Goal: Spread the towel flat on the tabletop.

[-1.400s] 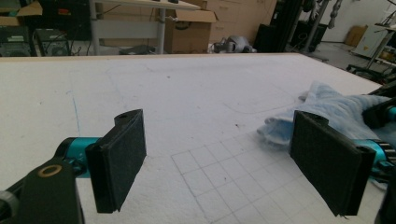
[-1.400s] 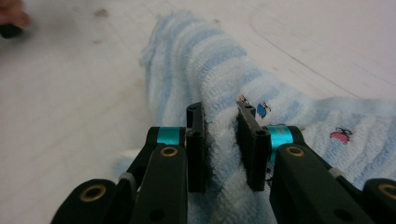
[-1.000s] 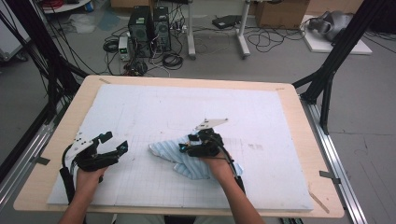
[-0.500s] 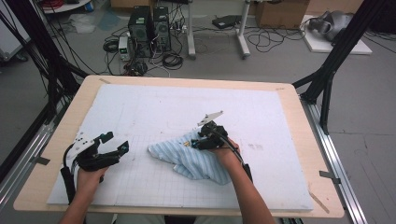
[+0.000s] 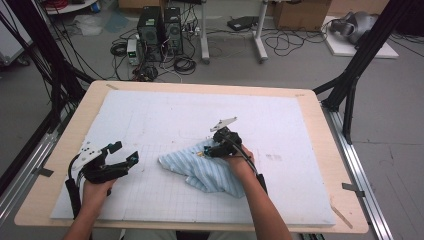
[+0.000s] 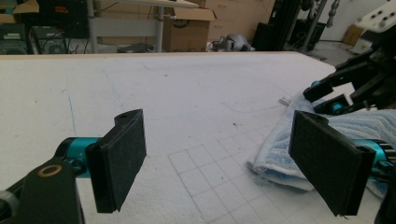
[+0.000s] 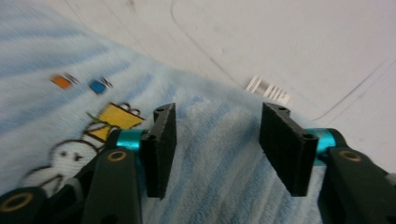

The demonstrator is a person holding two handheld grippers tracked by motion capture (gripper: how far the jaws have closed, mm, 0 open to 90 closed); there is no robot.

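On the tabletop (image 5: 310, 150) my right tool (image 5: 212, 149) had just reopened over the crumpled towel (image 5: 210, 172), ungripped; left tool (image 5: 122, 159) open, folding undone.

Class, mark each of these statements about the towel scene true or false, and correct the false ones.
1. The striped towel lies crumpled on the white mat. True.
2. The left gripper grips the towel. False: it sits apart, jaws open, holding nothing.
3. The right gripper is over the towel. True.
4. The towel is plain red. False: pale blue stripes with a cartoon print.
5. The right gripper's jaws have just been opening. True.
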